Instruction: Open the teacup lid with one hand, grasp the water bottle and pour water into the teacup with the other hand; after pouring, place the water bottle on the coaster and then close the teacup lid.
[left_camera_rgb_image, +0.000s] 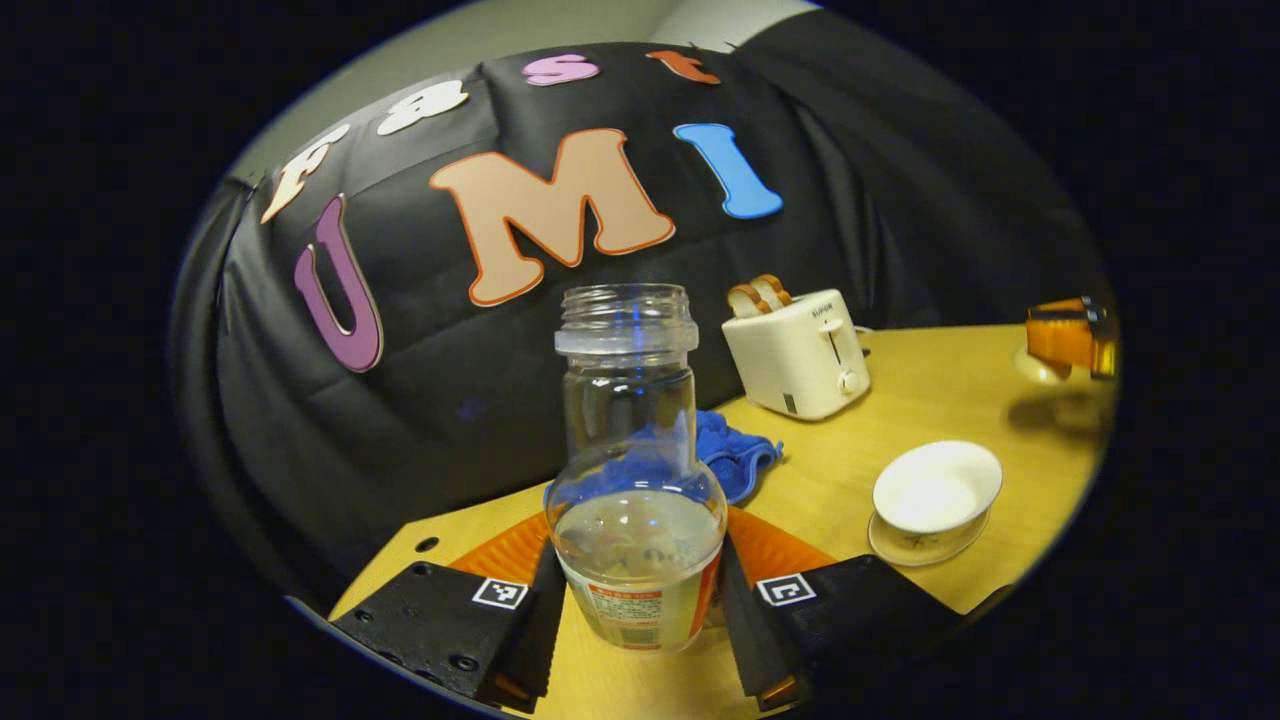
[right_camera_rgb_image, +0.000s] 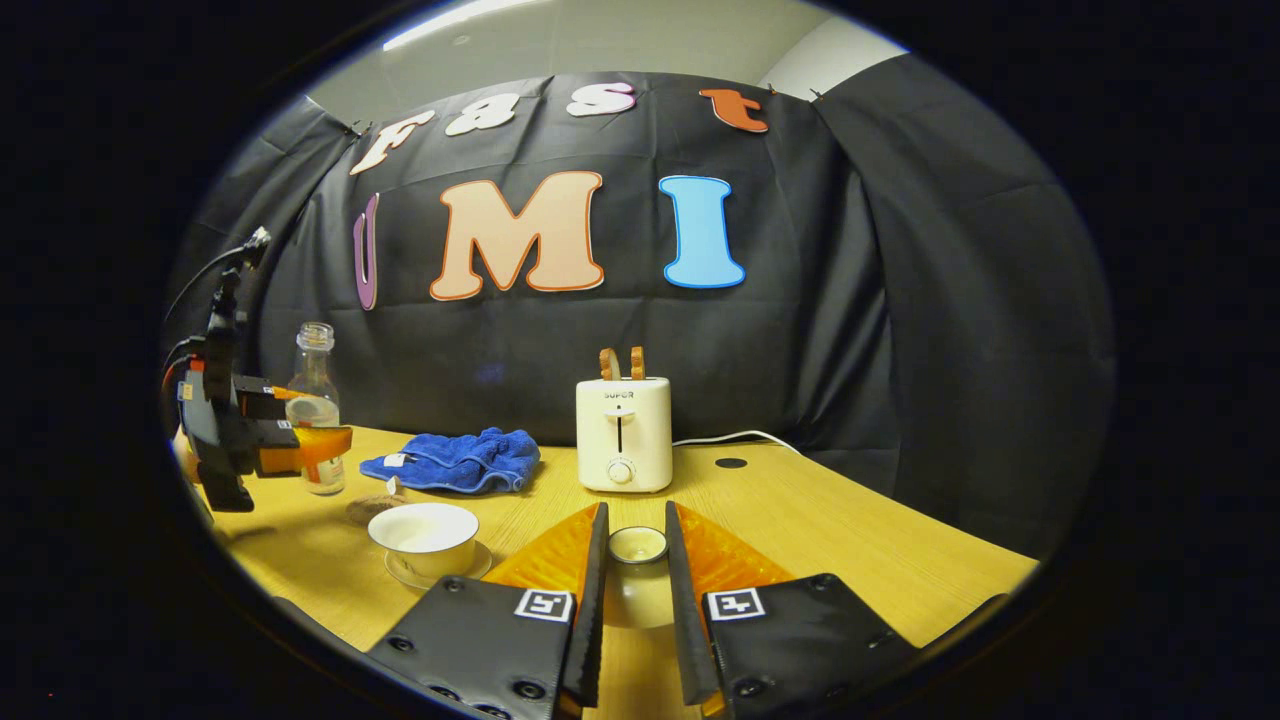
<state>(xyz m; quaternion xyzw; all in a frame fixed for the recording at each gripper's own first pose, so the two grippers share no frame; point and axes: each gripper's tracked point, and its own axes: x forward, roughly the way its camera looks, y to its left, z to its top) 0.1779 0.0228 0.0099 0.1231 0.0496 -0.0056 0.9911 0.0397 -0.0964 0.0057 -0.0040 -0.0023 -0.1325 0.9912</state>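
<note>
The left gripper (left_camera_rgb_image: 637, 610) squeezes the round belly of a clear bottle (left_camera_rgb_image: 634, 470), both fingers pressed on it. The bottle has no cap and a little water inside, and stands upright near the left edge of the smooth yellow wooden table (right_camera_rgb_image: 850, 540). The right gripper (right_camera_rgb_image: 636, 600) pinches the small round lid (right_camera_rgb_image: 637, 572). The shiny white cup (right_camera_rgb_image: 425, 538) sits open on its saucer, between the two grippers. A fluffy blue cloth (right_camera_rgb_image: 455, 460) lies beside a boxy toaster (right_camera_rgb_image: 622, 433).
</note>
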